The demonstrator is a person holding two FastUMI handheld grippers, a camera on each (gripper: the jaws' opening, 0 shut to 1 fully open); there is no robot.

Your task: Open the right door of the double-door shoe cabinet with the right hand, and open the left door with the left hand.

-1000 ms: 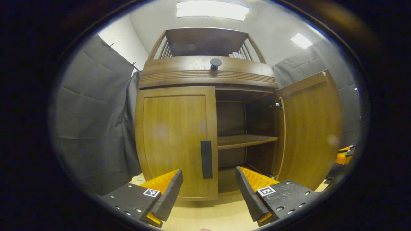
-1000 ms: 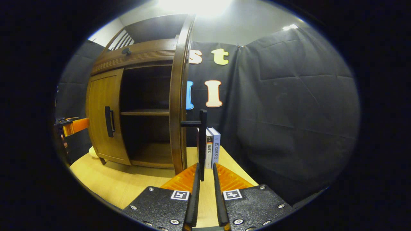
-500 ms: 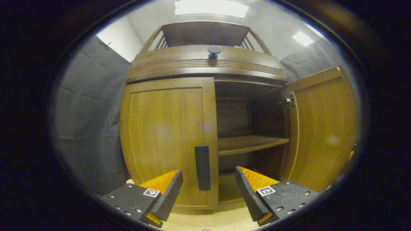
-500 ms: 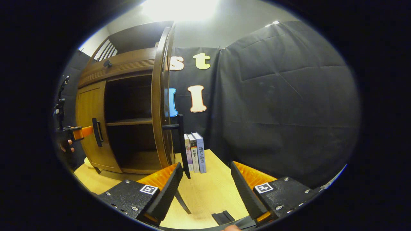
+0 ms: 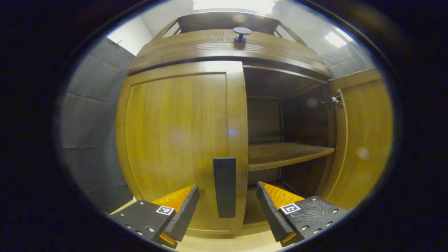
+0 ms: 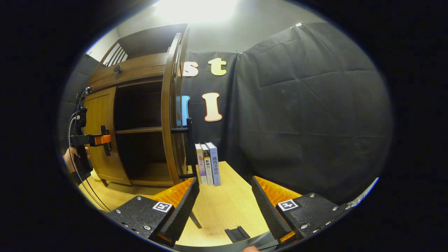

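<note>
My left hand-held gripper hangs with its fingers apart, straddling the flat, dark bar handle of the left door without touching it. That door is smooth, warm-grained wood with a raised frame, and it sits shut against the shoe cabinet. The right door stands swung wide, its metal hinge showing near the top, and a plain wooden shelf crosses the dark inside. A round knob sits on the ribbed band above.

My right hand-held gripper is also spread, holding nothing, above the pale wood-grain bench. From there I see the open right door edge-on, its handle sticking out sideways, and three upright books just behind it. Far left, my other gripper reaches the left door's handle; whether it touches I cannot tell. A small dark piece lies on the bench, too cut off to make out.
</note>
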